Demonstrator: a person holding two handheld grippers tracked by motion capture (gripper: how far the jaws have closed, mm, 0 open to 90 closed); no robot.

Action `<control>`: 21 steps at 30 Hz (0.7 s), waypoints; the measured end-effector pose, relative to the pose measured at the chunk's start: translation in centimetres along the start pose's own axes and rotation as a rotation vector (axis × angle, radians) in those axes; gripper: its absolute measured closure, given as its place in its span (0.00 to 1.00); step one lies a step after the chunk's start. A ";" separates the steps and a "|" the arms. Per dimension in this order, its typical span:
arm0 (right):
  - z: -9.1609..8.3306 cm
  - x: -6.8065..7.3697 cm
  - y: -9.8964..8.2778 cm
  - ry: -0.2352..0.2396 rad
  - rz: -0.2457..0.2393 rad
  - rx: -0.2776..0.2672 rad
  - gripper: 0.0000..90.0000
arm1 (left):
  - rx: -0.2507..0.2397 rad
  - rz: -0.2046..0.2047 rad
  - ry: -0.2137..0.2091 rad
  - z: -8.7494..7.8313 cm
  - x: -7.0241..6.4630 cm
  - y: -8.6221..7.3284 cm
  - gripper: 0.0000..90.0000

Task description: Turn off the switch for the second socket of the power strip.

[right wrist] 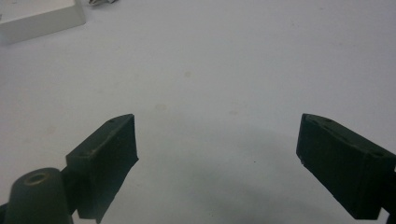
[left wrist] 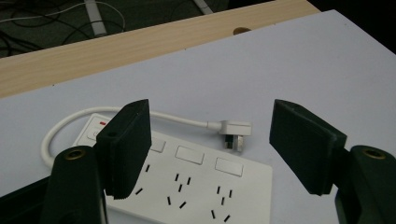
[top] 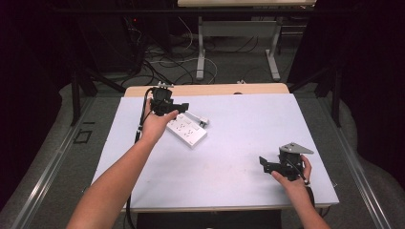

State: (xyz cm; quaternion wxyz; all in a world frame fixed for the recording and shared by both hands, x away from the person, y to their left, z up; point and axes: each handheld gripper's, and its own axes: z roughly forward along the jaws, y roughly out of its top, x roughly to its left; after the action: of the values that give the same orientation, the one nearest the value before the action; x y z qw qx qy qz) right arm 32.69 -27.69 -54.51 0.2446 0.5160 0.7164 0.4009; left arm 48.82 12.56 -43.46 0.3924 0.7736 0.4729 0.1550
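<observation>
A white power strip [top: 187, 130] lies flat on the pale tabletop [top: 248, 124], toward its far left part, set at a slant. Its short white cord [left wrist: 60, 128] loops out from one end and runs along the far side of the strip to a white plug [left wrist: 235, 133], which lies on the tabletop just beside the strip, its pins facing the strip.

The left tool [top: 167, 106] hovers at the strip's far end, held in the person's left hand [top: 155, 125]. In the left gripper view its black jaws stand wide apart, with the strip's sockets, the cord and the plug seen between and beyond them; the pads press on nothing.

The right tool [top: 267, 164] sits low over the near right part of the tabletop, well apart from the strip, in the right hand [top: 295, 179]. In the right gripper view its jaws also gape, with bare tabletop between them and a corner of the strip at the upper left.
</observation>
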 end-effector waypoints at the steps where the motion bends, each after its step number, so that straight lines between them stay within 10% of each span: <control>1: 0.0 0.0 0.0 0.000 0.001 0.000 0.13 | 0.001 0.001 -0.001 0.2 -0.1 0.1 0.34; 21: 0.2 0.0 -0.1 -0.007 0.006 -0.002 0.13 | 0.018 0.017 -0.010 3.3 -0.7 1.1 0.42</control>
State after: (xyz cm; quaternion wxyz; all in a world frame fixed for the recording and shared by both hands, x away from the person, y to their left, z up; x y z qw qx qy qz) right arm 32.77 -27.70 -54.69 0.2463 0.5192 0.7136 0.4006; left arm 51.14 10.18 -44.63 0.3865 0.7819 0.4657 0.1499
